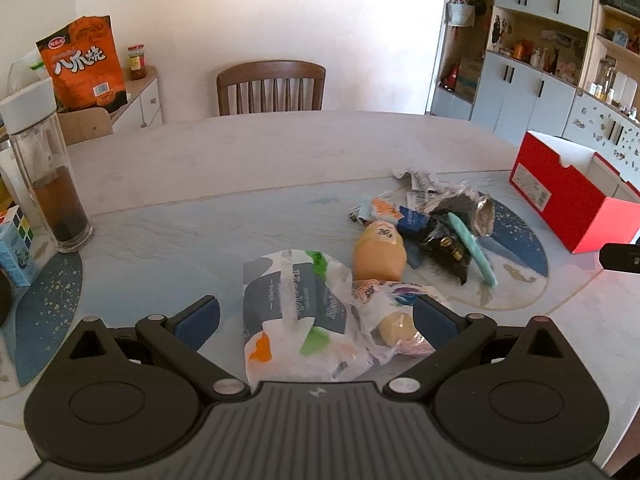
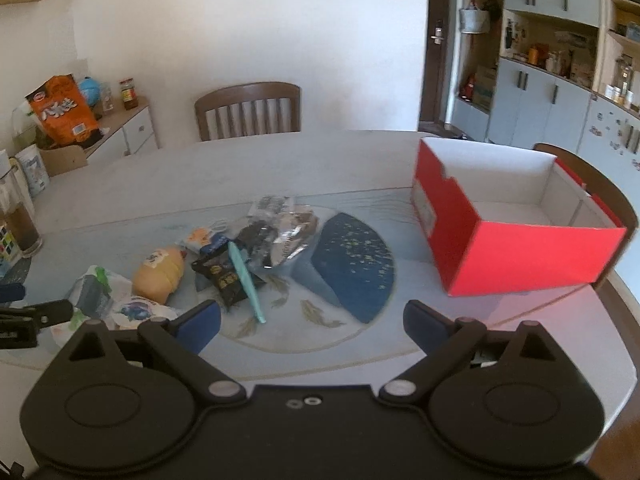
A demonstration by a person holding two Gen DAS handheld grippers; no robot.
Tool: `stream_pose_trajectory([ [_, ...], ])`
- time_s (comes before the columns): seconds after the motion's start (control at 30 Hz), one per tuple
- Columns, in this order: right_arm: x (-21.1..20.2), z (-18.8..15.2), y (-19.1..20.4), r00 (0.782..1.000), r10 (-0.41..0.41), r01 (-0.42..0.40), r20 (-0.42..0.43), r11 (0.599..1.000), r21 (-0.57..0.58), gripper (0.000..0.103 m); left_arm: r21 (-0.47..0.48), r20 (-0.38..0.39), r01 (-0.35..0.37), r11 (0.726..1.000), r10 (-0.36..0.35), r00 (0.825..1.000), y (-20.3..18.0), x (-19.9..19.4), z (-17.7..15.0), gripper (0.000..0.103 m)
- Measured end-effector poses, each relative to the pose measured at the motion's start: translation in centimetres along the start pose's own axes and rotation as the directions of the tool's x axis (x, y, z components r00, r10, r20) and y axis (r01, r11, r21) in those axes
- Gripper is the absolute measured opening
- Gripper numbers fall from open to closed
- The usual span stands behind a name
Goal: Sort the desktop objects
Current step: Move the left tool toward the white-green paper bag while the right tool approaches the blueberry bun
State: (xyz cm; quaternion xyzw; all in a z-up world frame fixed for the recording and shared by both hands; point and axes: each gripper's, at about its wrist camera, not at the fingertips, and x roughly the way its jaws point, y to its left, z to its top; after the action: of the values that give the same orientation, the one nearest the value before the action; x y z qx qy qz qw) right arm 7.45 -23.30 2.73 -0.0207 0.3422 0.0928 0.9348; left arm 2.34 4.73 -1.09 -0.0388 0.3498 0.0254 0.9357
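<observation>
Plain white wall [image 1: 260, 12] catching bright daylight. Brown slatted wooden chair [image 1: 271, 87] standing behind the pale oval table [image 1: 240, 152]. Grey-blue cabinet wall with open wooden shelves [image 2: 560, 60] running along the right.

table [image 2: 280, 168] | snack pile [image 2: 256, 248] centre-left | box [image 2: 520, 256] right | chair [image 2: 248, 110] behind

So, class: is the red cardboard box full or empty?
Empty: the red cardboard box shows only bare white inner walls and floor.
</observation>
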Motion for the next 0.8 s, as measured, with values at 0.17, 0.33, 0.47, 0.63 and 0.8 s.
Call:
stream_pose_trajectory([
  [0.17,1.3,0.1,2.0,0.999,0.048,-0.048,-0.013,0.998,-0.038,0.097,0.008,-0.026,-0.001,1.000,0.002,1.000,0.3,1.1,-0.7,0.103],
  [0.33,2.8,0.0,4.5,0.994,0.104,-0.106,-0.037,0.992,-0.061,0.097,0.023,-0.030,-0.008,1.000,0.009,1.000,0.7,2.1,-1.2,0.103],
  [0.47,4.1,-0.1,6.6,0.987,0.152,-0.155,-0.054,0.986,-0.066,0.097,0.011,-0.027,-0.005,1.000,0.005,1.000,1.2,2.5,-1.4,0.103],
  [0.63,5.4,0.2,8.9,0.979,0.192,-0.197,-0.065,0.977,-0.083,0.097,-0.007,-0.020,-0.009,1.000,0.009,1.000,2.1,2.7,-1.2,0.103],
  [0.8,6.8,0.4,10.4,0.975,0.209,-0.216,-0.077,0.973,-0.086,0.097,-0.002,-0.032,-0.021,1.000,0.020,0.999,2.5,3.7,-1.4,0.103],
])
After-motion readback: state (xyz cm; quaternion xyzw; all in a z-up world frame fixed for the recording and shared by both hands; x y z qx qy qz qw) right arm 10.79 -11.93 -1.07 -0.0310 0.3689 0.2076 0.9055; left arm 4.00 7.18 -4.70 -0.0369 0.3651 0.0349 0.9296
